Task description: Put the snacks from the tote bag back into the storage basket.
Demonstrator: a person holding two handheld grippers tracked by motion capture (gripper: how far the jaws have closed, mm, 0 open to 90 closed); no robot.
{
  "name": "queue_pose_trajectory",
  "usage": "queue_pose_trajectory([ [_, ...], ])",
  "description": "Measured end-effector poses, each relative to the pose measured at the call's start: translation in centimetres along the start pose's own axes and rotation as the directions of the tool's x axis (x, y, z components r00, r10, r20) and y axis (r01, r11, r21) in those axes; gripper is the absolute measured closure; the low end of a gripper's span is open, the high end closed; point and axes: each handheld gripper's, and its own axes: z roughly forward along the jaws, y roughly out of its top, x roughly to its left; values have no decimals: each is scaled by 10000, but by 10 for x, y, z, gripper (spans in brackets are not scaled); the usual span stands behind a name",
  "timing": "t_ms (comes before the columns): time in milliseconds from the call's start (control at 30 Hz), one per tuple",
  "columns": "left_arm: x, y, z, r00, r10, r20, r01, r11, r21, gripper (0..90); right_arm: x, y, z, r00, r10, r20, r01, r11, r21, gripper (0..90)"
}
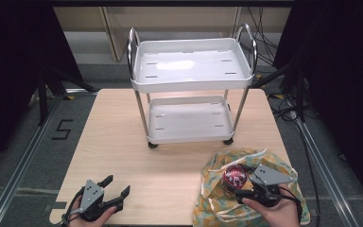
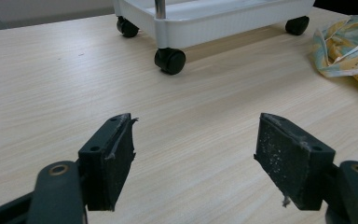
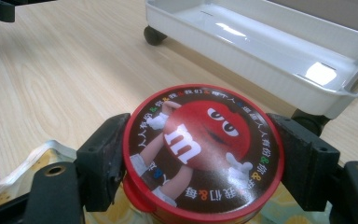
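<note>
my right hand-held gripper is clamped on the red m&m's tin, one jaw on each side of its lid, just above the yellow patterned cloth bag at the table's near right corner. my left hand-held gripper is spread wide over bare wood. the white two-tier cart stands beyond.
</note>
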Motion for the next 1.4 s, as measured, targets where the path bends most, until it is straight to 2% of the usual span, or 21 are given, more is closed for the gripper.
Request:
queue_pose_trajectory([
  [67,0,0,0,10000,41,4,-41,10000,-7,272,-1,1,1,9998,-124,-142,122,9999,-116,267],
  [100,1,0,0,10000,68,-5,-68,10000,19,272,-1,1,1,9999,-138,-19,138,9999,-66,267],
  [200,1,0,0,10000,78,-3,-78,10000,24,272,0,2,0,10000,-21,42,21,10000,-6,267],
  [233,0,0,0,10000,40,-3,-40,10000,-20,272,1,2,-1,9999,147,36,-148,9999,25,267],
  [267,0,0,0,10000,53,-10,-53,10000,-3,272,0,3,0,10000,-49,-8,49,10000,-63,267],
  [400,1,0,0,10000,47,-4,-47,10000,-5,272,3,4,1,9996,270,88,-270,9996,-87,267],
  [433,0,0,0,10000,33,-7,-33,10000,-17,272,0,5,1,10000,-37,22,37,10000,-72,267],
  [500,0,0,0,10000,24,-8,-24,10000,-19,273,1,6,2,10000,-31,23,31,10000,-41,267],
  [633,0,0,0,10000,-13,-38,13,10000,-18,272,1,7,2,10000,37,43,-37,10000,-62,267],
  [667,1,0,0,10000,43,-9,-43,10000,-10,272,2,7,2,9997,254,44,-254,9997,-42,267],
  [900,0,0,-1,10000,9,-54,-9,10000,1,272,1,9,4,9999,-73,99,74,9999,-72,267],
  [933,0,0,-1,10000,5,-54,-5,10000,1,272,2,9,5,10000,42,83,-41,9999,-161,267],
  [967,0,0,-1,10000,21,-56,-21,10000,7,272,1,10,4,10000,-45,49,45,10000,2,267],
  [1100,0,0,-1,10000,1,-52,-1,10000,-3,272,1,12,5,9999,-150,-1,150,9999,-34,267],
  [1133,0,0,-1,10000,-4,-53,4,10000,0,272,2,12,5,10000,-26,30,26,10000,8,267],
  [1233,0,0,-1,10000,25,-52,-25,10000,15,273,2,14,7,9999,-136,-45,135,9999,-62,267],
  [1267,0,0,-1,10000,33,-74,-33,10000,19,272,1,14,7,9994,-334,-14,334,9994,-65,267],
  [1300,0,0,-1,10000,26,-75,-25,10000,26,272,3,14,7,10000,-79,-36,78,10000,-49,267],
  [1400,0,0,-1,10000,27,-54,-27,10000,15,272,2,16,7,9999,-115,34,115,9999,-5,267],
])
